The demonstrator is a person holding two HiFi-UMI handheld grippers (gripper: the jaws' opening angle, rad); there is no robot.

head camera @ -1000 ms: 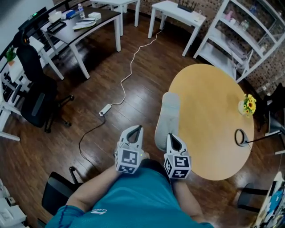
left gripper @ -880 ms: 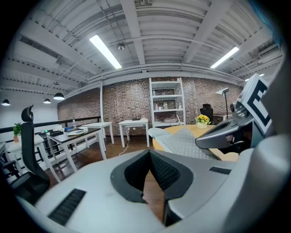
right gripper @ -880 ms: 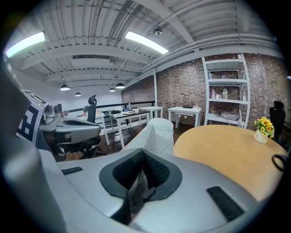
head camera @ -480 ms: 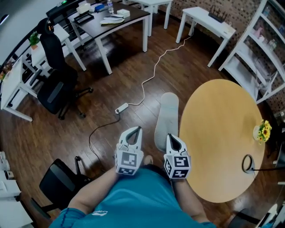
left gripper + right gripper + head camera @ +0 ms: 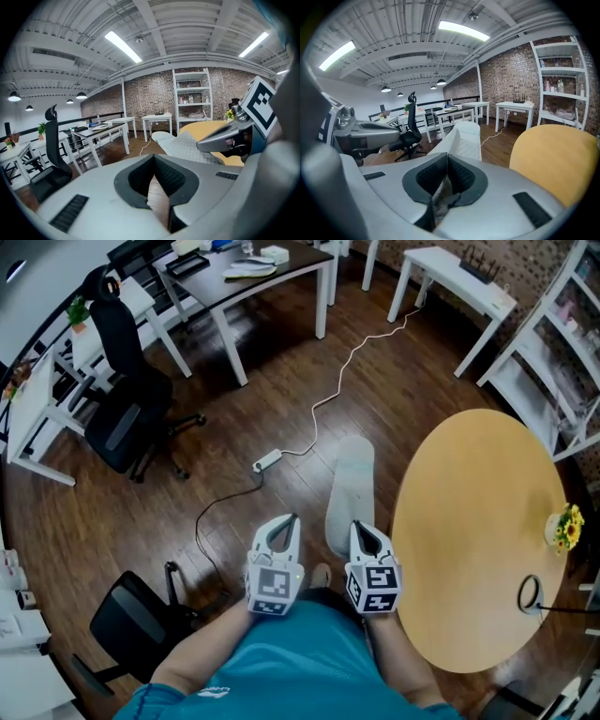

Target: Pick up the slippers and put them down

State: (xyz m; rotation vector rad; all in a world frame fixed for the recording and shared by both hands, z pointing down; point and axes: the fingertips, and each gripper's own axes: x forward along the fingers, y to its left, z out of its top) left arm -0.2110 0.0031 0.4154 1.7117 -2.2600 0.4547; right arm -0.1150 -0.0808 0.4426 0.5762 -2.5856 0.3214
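A long pale grey slipper (image 5: pixel 351 488) sticks out forward from my right gripper (image 5: pixel 367 532), which is shut on its near end. In the right gripper view the slipper (image 5: pixel 463 139) runs straight ahead from the closed right gripper (image 5: pixel 446 160). My left gripper (image 5: pixel 282 525) hangs beside it on the left, shut with nothing in it. In the left gripper view only wooden floor shows past the closed left gripper (image 5: pixel 153 160), and the slipper (image 5: pixel 183 145) and the right gripper (image 5: pixel 225 139) show off to the right. Both are held above the wooden floor. No second slipper is in view.
A round wooden table (image 5: pixel 478 540) stands close on the right, with a small flower pot (image 5: pixel 565 526) and a black ring stand (image 5: pixel 532 594). A power strip with a white cable (image 5: pixel 267 461) lies on the floor ahead. Black chairs (image 5: pixel 127 418) (image 5: pixel 136 629) and desks stand left.
The room has slid across the head view: the table now lies further right and the office chair is nearer. Both grippers keep their pose, the slipper still in the right one.
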